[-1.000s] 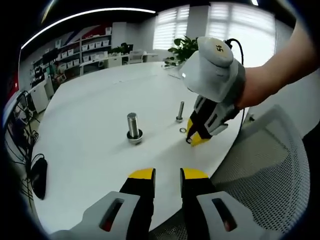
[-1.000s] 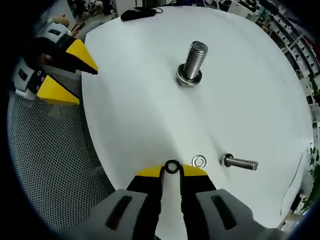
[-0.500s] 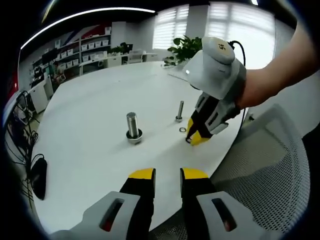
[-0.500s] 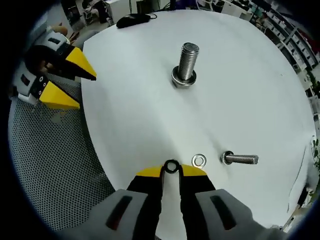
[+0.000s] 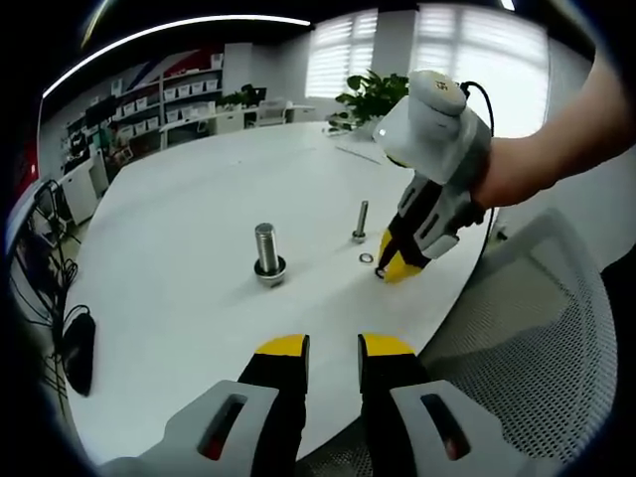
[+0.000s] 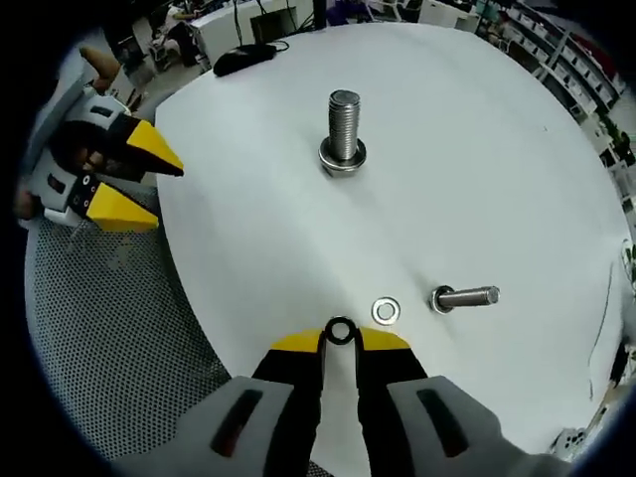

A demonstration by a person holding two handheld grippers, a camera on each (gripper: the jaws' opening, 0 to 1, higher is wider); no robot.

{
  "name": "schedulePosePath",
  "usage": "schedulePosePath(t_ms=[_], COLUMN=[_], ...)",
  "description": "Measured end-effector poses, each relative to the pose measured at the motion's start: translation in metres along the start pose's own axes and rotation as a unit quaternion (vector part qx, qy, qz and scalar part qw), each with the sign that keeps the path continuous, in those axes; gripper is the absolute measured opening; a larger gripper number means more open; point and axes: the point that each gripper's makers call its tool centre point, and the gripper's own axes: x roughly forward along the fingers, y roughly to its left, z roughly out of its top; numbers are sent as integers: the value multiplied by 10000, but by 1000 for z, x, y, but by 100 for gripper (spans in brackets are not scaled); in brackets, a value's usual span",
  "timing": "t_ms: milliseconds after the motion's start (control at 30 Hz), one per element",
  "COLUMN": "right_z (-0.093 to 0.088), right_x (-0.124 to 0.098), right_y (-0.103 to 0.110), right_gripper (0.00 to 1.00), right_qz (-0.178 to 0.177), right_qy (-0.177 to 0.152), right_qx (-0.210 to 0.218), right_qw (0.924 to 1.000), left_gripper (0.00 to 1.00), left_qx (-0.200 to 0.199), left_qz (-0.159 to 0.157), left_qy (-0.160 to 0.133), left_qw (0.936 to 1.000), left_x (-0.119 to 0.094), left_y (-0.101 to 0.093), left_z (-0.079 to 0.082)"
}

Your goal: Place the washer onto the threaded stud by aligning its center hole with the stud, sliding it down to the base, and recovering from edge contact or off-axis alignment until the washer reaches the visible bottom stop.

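Right gripper pinches washer (dark ring).

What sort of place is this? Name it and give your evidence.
Probably an office or lab workroom: a round white table with a mesh chair beside it, shelving with bins along the far wall, blinds over bright windows, a potted plant.

On the smooth matt white worktop my bright threaded metal stud stands, a shiny metal washer near it, beside grey mesh chair fabric.
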Motion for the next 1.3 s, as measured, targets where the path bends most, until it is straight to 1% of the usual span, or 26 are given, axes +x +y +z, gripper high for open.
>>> schedulePosePath(t_ms=[233,500,733,1000,1100,1300], right_z=[-1,-1,6,12,17,23], right_x=[-12,-28,-45,-50,-52,-54], right_y=[-11,-31,-47,-53,-54,-57], right_gripper=[14,14,14,14,14,14], right_qz=[-79,-258,-434,-524,-515,-562], right_qy=[-135,-328,-522,-582,-645,-667], right_qx=[140,417,539,565,647,598], right_qw=[9998,9983,9962,9953,9945,9944], left_gripper=[17,17,17,17,18,17], left_qx=[-2,-18,-33,-48,-52,-51], left_qz=[0,-8,-22,-47,-50,-48], left_qy=[1,4,-25,-58,-74,-78], left_qw=[10000,10000,10000,10000,9999,9999], left_x=[0,0,0,-1,-1,-1], left_y=[0,0,-1,-1,-1,-1], left_z=[0,-1,0,1,2,2])
